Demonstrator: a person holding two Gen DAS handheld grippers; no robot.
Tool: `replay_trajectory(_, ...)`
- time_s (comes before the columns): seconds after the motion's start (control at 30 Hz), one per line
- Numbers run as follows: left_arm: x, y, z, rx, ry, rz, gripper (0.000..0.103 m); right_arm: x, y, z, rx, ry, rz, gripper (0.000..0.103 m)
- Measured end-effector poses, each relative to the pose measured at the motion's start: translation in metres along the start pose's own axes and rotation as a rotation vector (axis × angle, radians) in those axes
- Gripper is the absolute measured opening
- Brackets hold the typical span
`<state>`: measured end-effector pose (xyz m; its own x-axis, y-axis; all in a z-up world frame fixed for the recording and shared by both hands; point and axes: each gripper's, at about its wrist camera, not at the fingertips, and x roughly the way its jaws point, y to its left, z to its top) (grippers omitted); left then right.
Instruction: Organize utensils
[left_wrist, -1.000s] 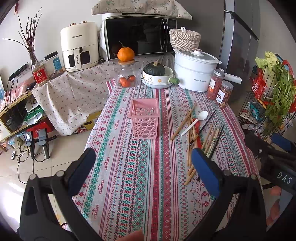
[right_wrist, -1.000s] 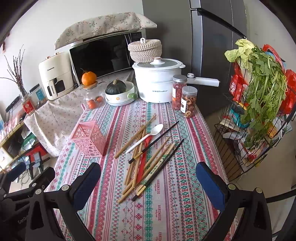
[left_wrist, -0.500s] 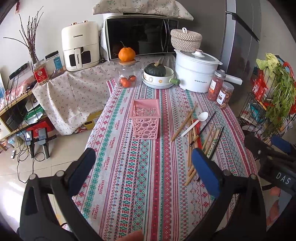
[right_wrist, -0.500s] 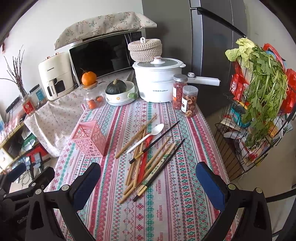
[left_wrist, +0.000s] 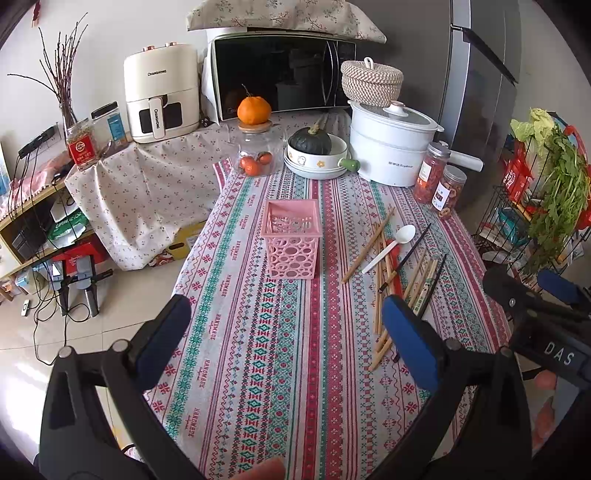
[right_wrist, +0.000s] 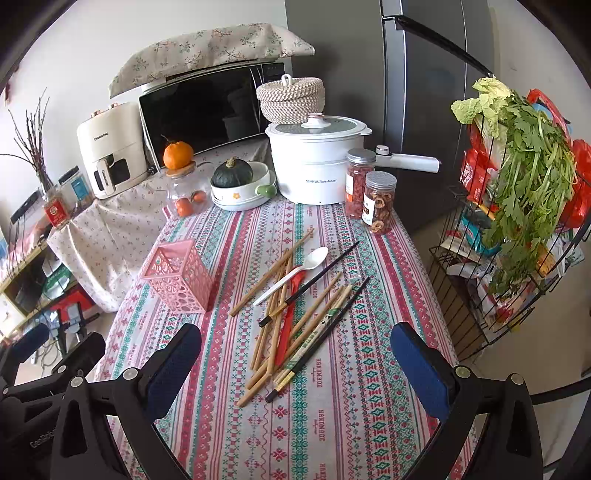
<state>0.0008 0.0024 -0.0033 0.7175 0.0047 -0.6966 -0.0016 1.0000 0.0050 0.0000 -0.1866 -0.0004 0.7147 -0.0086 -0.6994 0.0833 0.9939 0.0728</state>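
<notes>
A pink perforated utensil basket (left_wrist: 290, 242) (right_wrist: 180, 277) stands upright on the striped tablecloth. To its right lies a loose pile of wooden chopsticks (left_wrist: 380, 295) (right_wrist: 280, 325), black chopsticks (right_wrist: 312, 280), a white plastic spoon (left_wrist: 391, 243) (right_wrist: 295, 273) and a red utensil (right_wrist: 290, 314). My left gripper (left_wrist: 284, 332) hovers open over the near table, short of the basket. My right gripper (right_wrist: 295, 354) hangs open just above the near end of the pile. Neither holds anything.
At the table's far end stand a white electric pot (right_wrist: 314, 162), two snack jars (right_wrist: 369, 199), a bowl with a dark squash (right_wrist: 236, 184) and a glass jar topped by an orange (left_wrist: 255, 147). A wire rack of greens (right_wrist: 517, 206) stands right of the table.
Both grippers have eased slightly forward and down toward the table; the utensils and basket have not moved.
</notes>
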Motion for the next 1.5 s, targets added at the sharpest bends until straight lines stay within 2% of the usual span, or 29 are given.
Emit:
replay_trajectory(0.73,-0.001,0.001,0.000,0.006,0.000,-0.002,0.103,0.001,0.001,0.000,0.001,0.002,0.001,0.103)
replay_trajectory(0.97,0.006,-0.005,0.003,0.024,0.007,-0.023,0.103,0.005,-0.005,0.008,0.007,-0.001,-0.025,0.103)
replay_trajectory(1.1,0.019,-0.014,0.007,0.072,0.053,-0.050,0.103,0.010,-0.015,0.017,0.008,0.007,-0.046,0.103)
replay_trajectory(1.23,0.030,-0.030,0.019,0.130,0.115,-0.093,0.103,0.027,-0.037,0.034,0.041,0.065,-0.068,0.103)
replay_trajectory(1.4,0.054,-0.065,0.048,0.218,0.181,-0.131,0.103,0.066,-0.071,0.047,0.127,0.204,-0.025,0.103)
replay_trajectory(1.5,0.080,-0.084,0.066,0.237,0.235,-0.151,0.103,0.097,-0.090,0.048,0.171,0.309,0.003,0.103)
